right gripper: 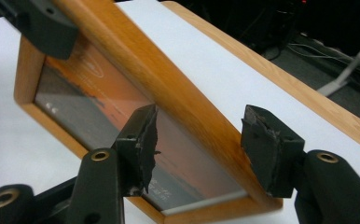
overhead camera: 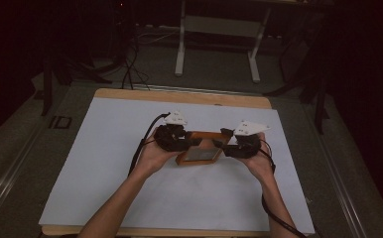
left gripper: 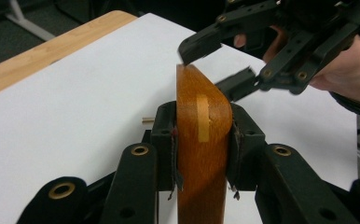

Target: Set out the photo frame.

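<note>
A wooden picture frame point(overhead camera: 199, 148) with an orange-and-grey picture is held tilted, just above the white sheet point(overhead camera: 110, 163). My left gripper point(overhead camera: 185, 143) is shut on the frame's left end. In the left gripper view both pads clamp the frame point(left gripper: 201, 154) edge-on between them. My right gripper point(overhead camera: 226, 142) is at the opposite end. In the right gripper view its jaws point(right gripper: 205, 144) stand open astride the frame's rail point(right gripper: 122, 56), with the right pad clear of the wood. The right gripper point(left gripper: 213, 67) also appears open at the frame's far end in the left gripper view.
The sheet covers a wooden tabletop point(overhead camera: 179, 95) whose edges show at the back and front. A small wooden stick point(left gripper: 146, 120) lies on the sheet beside the left gripper. A white desk stand point(overhead camera: 217, 29) and cables point(overhead camera: 130, 64) are on the dark floor beyond.
</note>
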Tool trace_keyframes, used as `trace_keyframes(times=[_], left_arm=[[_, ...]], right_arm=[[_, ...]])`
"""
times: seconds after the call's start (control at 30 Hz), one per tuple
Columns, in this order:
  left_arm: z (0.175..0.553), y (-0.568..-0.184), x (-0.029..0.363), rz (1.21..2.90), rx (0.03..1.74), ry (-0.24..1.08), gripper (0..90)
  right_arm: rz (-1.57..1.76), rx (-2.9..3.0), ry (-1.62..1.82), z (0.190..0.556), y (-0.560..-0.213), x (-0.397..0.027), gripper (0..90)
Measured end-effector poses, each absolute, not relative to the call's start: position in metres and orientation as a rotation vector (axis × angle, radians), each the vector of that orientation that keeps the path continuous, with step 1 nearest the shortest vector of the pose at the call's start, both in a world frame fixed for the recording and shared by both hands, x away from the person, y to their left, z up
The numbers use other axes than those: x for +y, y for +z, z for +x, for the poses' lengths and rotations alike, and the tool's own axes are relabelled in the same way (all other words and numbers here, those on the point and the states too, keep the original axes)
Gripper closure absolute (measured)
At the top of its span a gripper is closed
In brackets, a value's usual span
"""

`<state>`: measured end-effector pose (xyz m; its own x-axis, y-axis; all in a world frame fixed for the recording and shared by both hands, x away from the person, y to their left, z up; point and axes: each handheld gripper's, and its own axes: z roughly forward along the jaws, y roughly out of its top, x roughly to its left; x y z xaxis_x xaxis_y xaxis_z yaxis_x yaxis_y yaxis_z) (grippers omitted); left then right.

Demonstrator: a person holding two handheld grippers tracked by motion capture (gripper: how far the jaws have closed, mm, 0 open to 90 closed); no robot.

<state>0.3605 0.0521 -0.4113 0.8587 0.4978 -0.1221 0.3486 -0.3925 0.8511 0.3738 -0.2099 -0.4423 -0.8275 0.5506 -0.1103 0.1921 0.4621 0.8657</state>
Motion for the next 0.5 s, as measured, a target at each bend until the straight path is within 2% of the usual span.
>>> trace_keyframes(times=[0.5], left_arm=[[0.364,-0.396,0.04,2.071,0.51,0.187,68.9]], right_arm=[[0.45,2.427,1.388,0.372,-0.437,-0.187,33.1]])
